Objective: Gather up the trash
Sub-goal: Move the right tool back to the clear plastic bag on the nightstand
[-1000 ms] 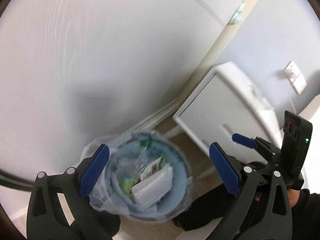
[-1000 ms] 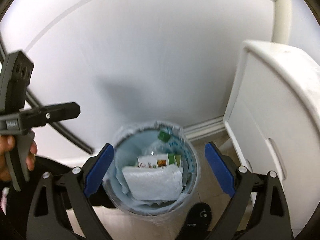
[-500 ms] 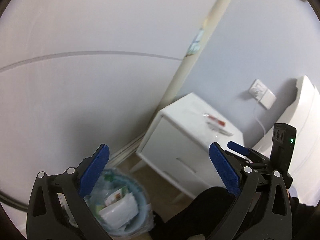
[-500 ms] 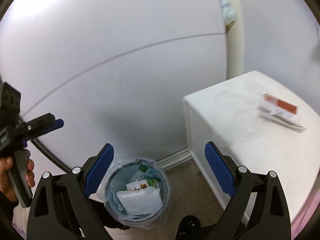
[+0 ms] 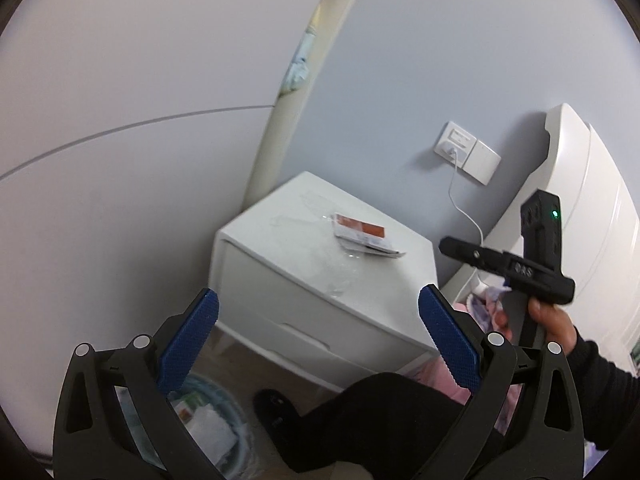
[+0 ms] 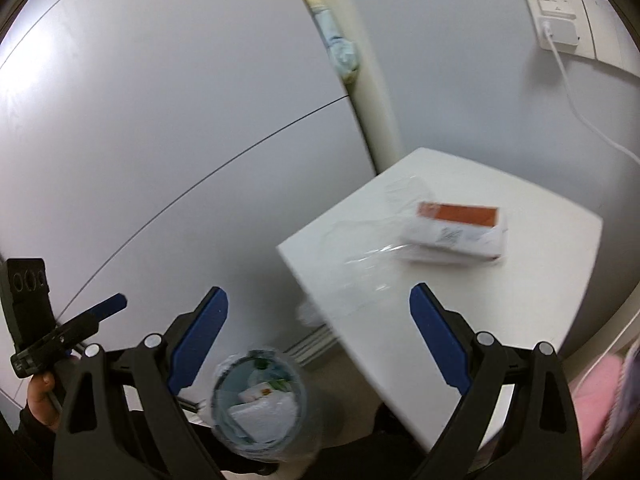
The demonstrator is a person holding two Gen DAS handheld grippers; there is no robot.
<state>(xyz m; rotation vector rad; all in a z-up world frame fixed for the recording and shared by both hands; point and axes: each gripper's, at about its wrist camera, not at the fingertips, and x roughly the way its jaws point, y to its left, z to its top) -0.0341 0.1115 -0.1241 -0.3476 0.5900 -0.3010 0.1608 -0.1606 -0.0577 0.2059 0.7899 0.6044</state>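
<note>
An orange-and-white carton (image 6: 456, 234) lies flat on the white table (image 6: 520, 300), partly wrapped in clear plastic film (image 6: 360, 256) that spreads toward the table's near edge. A white cable (image 6: 580, 112) hangs from a wall socket (image 6: 556, 20) behind it. On the floor to the left of the table stands a lined trash bin (image 6: 260, 404) holding packets and paper. The carton sits ahead of the right tongs (image 6: 318, 344), slightly to their right, well apart. Right tongs and left tongs (image 5: 318, 344) are both spread wide, holding nothing.
</note>
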